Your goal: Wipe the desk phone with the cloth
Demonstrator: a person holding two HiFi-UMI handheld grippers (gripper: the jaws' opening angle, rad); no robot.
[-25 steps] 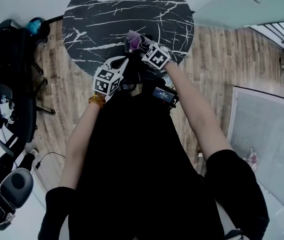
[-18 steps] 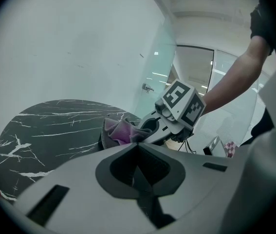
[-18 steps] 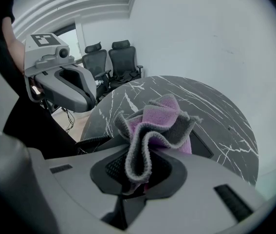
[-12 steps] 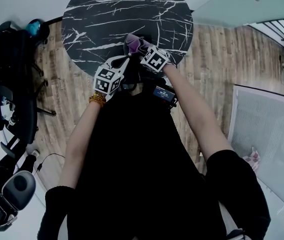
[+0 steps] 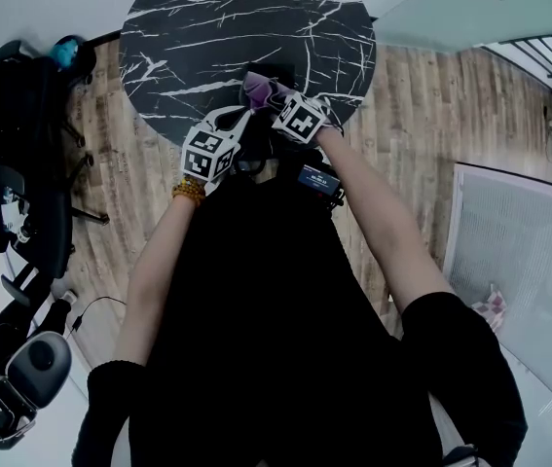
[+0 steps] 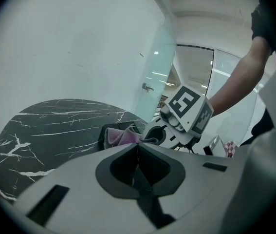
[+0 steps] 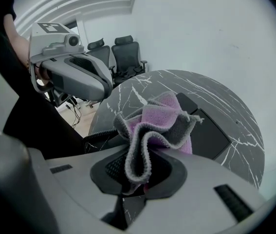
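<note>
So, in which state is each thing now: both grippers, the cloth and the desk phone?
Left gripper: shut, holding nothing.
Right gripper: shut on the cloth.
Cloth: bunched up, over the desk phone; contact unclear.
Desk phone: lying on the table, partly hidden by the cloth.

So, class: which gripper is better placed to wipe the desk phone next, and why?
Right. The right gripper has its jaws shut on the cloth, close to the desk phone; the left gripper is shut and empty.
</note>
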